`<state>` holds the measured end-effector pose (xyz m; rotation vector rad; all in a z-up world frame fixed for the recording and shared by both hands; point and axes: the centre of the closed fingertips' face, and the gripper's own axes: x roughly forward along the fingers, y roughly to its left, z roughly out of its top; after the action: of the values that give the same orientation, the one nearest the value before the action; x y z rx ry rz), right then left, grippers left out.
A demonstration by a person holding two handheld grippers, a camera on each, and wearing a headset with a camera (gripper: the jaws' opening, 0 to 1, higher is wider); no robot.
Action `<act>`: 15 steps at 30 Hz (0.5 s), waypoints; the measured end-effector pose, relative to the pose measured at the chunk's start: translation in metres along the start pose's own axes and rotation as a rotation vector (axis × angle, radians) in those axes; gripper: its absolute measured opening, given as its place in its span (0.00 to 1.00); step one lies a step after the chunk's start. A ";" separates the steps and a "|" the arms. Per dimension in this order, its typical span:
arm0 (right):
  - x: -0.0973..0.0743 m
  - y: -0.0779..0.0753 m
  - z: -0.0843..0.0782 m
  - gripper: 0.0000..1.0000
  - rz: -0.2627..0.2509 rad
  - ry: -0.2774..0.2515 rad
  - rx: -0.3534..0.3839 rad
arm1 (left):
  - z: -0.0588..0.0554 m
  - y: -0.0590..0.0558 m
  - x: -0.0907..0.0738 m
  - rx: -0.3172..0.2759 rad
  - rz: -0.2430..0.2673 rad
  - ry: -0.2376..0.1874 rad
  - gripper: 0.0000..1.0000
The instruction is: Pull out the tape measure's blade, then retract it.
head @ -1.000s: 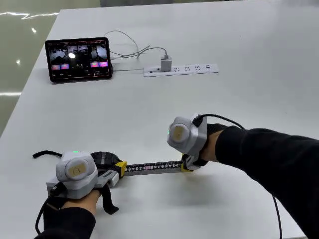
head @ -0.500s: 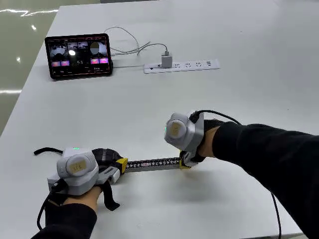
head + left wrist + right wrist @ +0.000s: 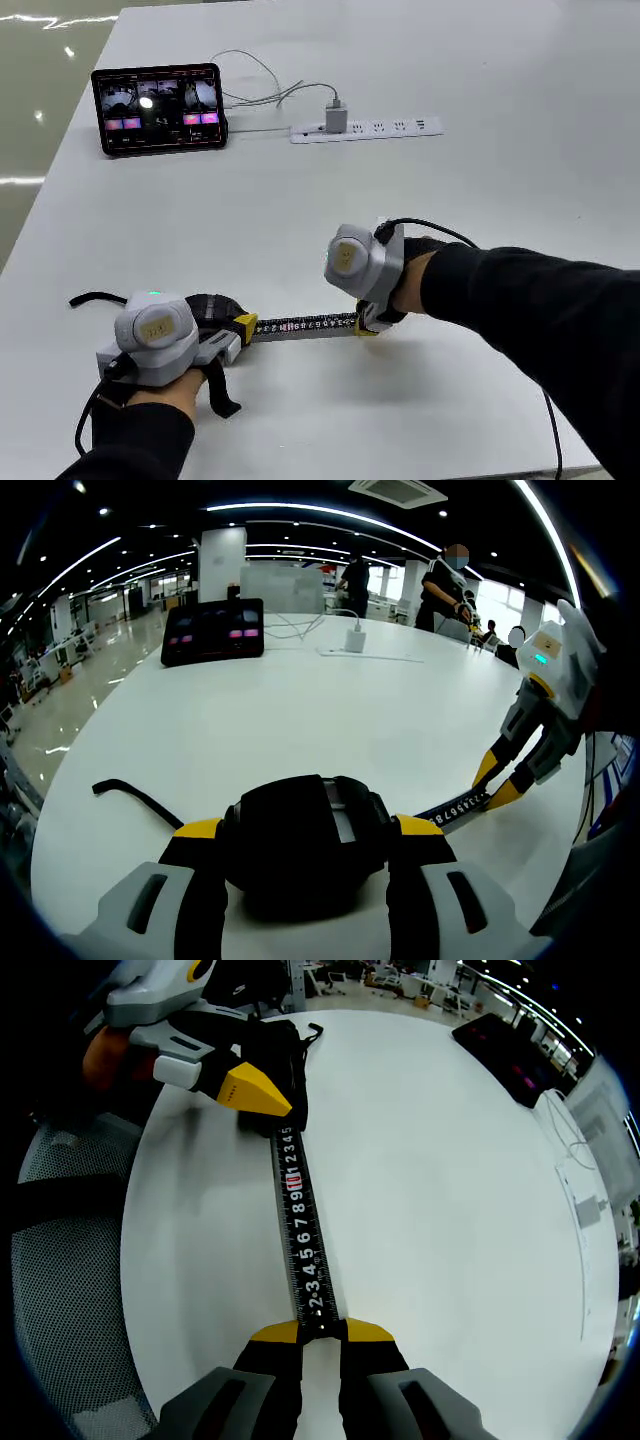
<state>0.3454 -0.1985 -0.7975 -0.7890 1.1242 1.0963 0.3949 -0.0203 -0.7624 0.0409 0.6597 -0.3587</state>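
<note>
Tape measure case (image 3: 305, 845): black, resting on the white surface (image 3: 330, 210), clamped between the jaws of the left tool (image 3: 308, 828). Blade (image 3: 300, 1220): drawn out flat along the surface (numerals legible), tip pinched by the right tool (image 3: 320, 1333). Tablet (image 3: 160, 108), power strip (image 3: 370, 129): far side.

Open-plan office/lab hall: past the left tool (image 3: 310, 828) a big white bench (image 3: 300, 710) runs out to a glossy floor (image 3: 60, 720), a square pillar (image 3: 222, 565), ceiling light strips (image 3: 300, 508), a ceiling AC vent (image 3: 398, 490) and people (image 3: 440, 585) standing at the far end. Far across the bench from that tool sit a tablet (image 3: 158, 108) showing camera feeds and a power strip (image 3: 380, 128) with a charger (image 3: 336, 120) plugged in. Off the bench edge near the right tool (image 3: 320, 1332) is a mesh office chair (image 3: 70, 1290), with what look like more desks (image 3: 400, 980) well beyond.
</note>
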 end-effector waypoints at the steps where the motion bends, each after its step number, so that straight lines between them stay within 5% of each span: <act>1: 0.000 0.000 0.000 0.09 0.000 0.000 -0.002 | 0.000 0.000 0.000 0.000 0.000 0.000 0.60; 15: 0.002 0.000 0.007 0.09 -0.001 -0.005 -0.005 | 0.001 0.000 0.000 0.001 -0.001 -0.002 0.60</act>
<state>0.3472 -0.1915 -0.7975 -0.7906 1.1173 1.1007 0.3950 -0.0205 -0.7618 0.0415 0.6573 -0.3599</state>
